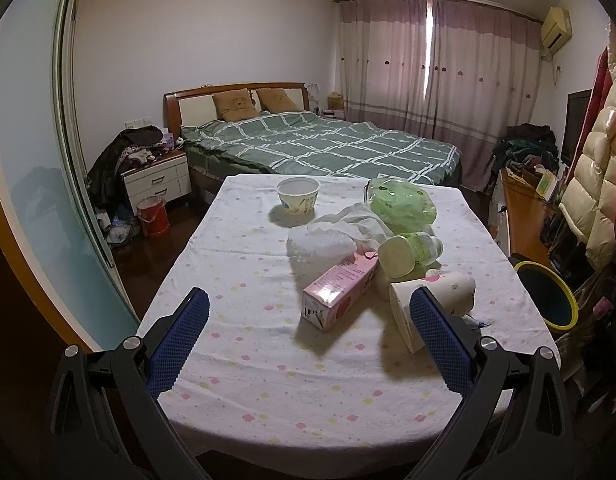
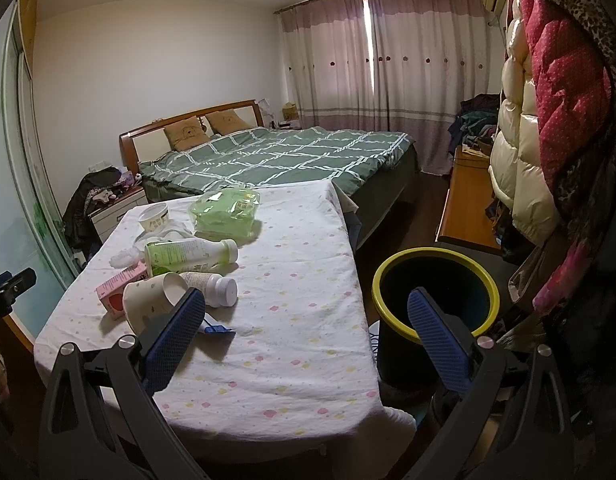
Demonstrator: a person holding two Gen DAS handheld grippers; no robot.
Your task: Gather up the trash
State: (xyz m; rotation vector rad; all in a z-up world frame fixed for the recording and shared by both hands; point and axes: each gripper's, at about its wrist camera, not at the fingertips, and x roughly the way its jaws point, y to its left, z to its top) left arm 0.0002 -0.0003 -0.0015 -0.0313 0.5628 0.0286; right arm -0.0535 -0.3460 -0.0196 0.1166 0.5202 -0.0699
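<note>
We have both tools spread wide and gripping nothing. The left hand-held gripper [image 1: 308,332] hangs low over the near end of the tabletop [image 1: 268,400], and the trash lies just ahead of it: a pink carton [image 1: 340,292] straight in front, a tipped paper cup [image 1: 404,316] against its right finger, a green-labelled bottle [image 1: 410,250] lying on its side beyond that, then crumpled tissue [image 1: 328,236], a green packet [image 1: 402,202] and a small tub [image 1: 299,197] at the far end.

The right hand-held gripper [image 2: 306,334] sits with its left finger over the table edge by the paper cup [image 2: 156,300] and its right finger over the bin [image 2: 434,280], which stands beside the tabletop on that side.

To do this step well, we judge the carton the easiest first pick: it is rigid and lies free. We would close across its narrow faces, not its length, and lift clear before swinging right to the bin. The cup will crush if squeezed hard, so it needs a light grip at the rim.

The right view shows the bin's whole mouth, a second white bottle [image 2: 212,286] behind the cup, and a blue scrap [image 2: 216,328] by the left finger; the left view shows only the bin's edge. The left view shows the carton's full length, half hidden in the other.
</note>
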